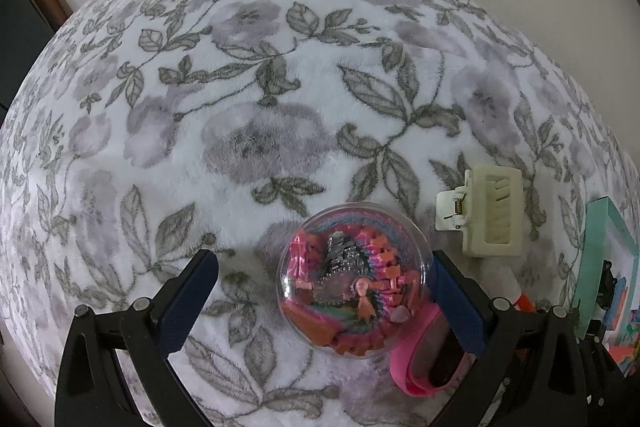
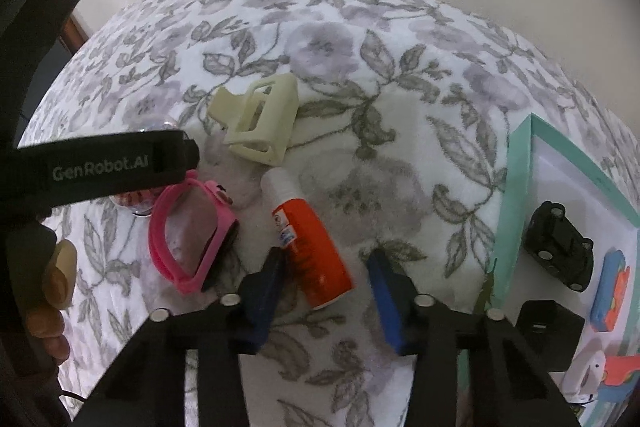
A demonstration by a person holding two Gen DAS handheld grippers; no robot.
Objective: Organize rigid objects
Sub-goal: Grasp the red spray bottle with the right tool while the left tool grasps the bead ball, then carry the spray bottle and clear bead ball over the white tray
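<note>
Fingers (image 2: 276, 279) flank orange bottle (image 2: 312, 247) — strap (image 2: 104, 163) reads "GenRobot.AI".

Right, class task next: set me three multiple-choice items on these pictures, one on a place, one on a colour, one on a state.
1. Where is the black toy car? A in the teal tray; B on a shelf; C on the floor.
2. What colour is the hair clip? A blue; B cream; C red.
3. How is the orange bottle? A upright; B lying on its side; C hanging in the air.
Key: 1 A, it sits within the tray's rim; 2 B, pale cream plastic; 3 B, it lies flat on the blanket.
</note>
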